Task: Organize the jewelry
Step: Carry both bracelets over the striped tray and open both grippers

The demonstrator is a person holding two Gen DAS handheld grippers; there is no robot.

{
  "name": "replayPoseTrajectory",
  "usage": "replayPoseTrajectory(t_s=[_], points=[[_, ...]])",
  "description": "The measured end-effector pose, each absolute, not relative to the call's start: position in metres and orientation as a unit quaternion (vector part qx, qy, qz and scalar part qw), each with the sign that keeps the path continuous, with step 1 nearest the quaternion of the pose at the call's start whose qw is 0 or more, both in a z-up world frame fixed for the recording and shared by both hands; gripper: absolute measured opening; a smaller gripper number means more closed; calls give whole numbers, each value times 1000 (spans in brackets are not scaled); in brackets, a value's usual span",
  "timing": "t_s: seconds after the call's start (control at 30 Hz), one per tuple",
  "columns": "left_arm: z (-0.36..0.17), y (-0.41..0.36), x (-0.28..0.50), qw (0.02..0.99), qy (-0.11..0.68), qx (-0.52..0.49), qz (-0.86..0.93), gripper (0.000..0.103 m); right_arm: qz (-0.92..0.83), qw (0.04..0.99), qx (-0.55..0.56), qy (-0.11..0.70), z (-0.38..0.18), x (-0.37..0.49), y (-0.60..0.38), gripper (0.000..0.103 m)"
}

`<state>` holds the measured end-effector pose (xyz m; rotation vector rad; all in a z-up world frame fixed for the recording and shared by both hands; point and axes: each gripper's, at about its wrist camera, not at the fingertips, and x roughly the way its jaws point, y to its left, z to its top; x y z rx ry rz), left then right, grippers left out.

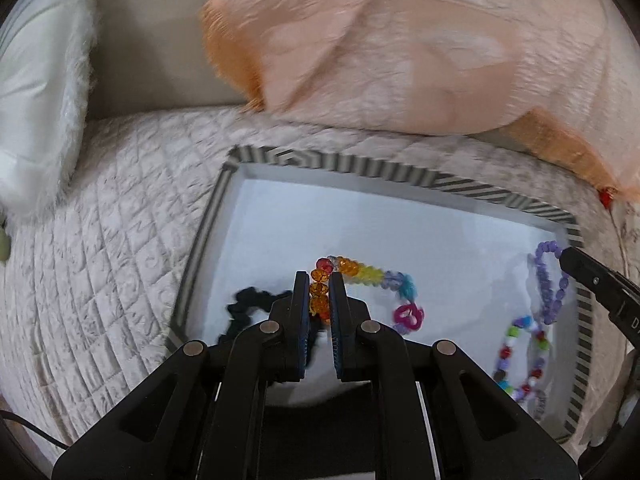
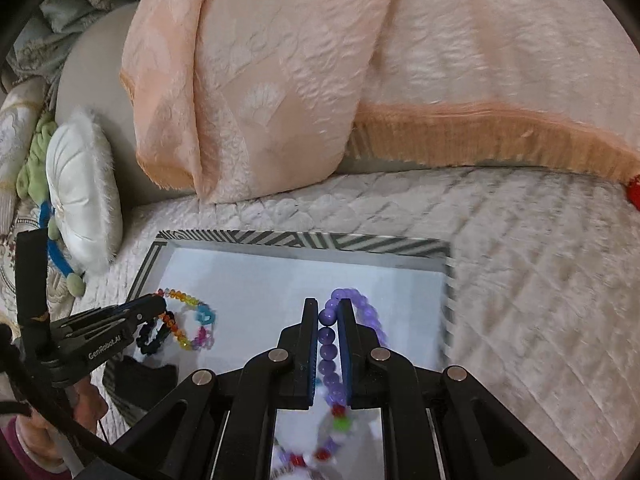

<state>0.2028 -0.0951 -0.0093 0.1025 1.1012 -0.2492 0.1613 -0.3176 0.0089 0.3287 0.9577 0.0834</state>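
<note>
A white tray (image 1: 256,216) with a grey striped rim lies on a quilted cover. My left gripper (image 1: 320,280) is shut on a rainbow bead bracelet (image 1: 372,274) at its orange beads, and the rest trails over the tray. A black bead bracelet (image 1: 244,300) lies just to its left. My right gripper (image 2: 329,308) is shut on a purple bead bracelet (image 2: 329,350), seen also as the purple bracelet (image 1: 550,280) in the left wrist view. A mixed-colour bead bracelet (image 1: 516,344) lies under it near the tray's right side. The tray (image 2: 248,264) shows the left gripper (image 2: 162,304) at its left.
A peach fringed blanket (image 1: 400,40) hangs behind the tray. A white furry cushion (image 2: 84,192) leans at the left, with a green and blue soft toy (image 2: 52,232) beside it. The quilted cover (image 2: 540,280) stretches to the right. A hand (image 2: 44,432) grips the left tool.
</note>
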Motion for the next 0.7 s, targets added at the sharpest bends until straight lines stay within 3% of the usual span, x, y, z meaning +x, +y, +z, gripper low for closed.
replayPoseTrajectory(t_s=[0.37,0.43,0.5,0.67,0.7], points=[[-15,-85,205,838,534,38,-110,11,61,855,223,463,-9,172,-324,11],[-14,-85,201,838,533,40,-113,19,62,858,224,459,-5,165,-327,13],[-11,-84,197,840,529,38,-115,38,64,860,228,453,1,156,-329,17],[2,-83,177,845,519,37,-120,42,68,870,205,443,18,130,-323,36],[7,-82,170,848,515,38,-121,42,68,872,198,442,20,124,-317,36]])
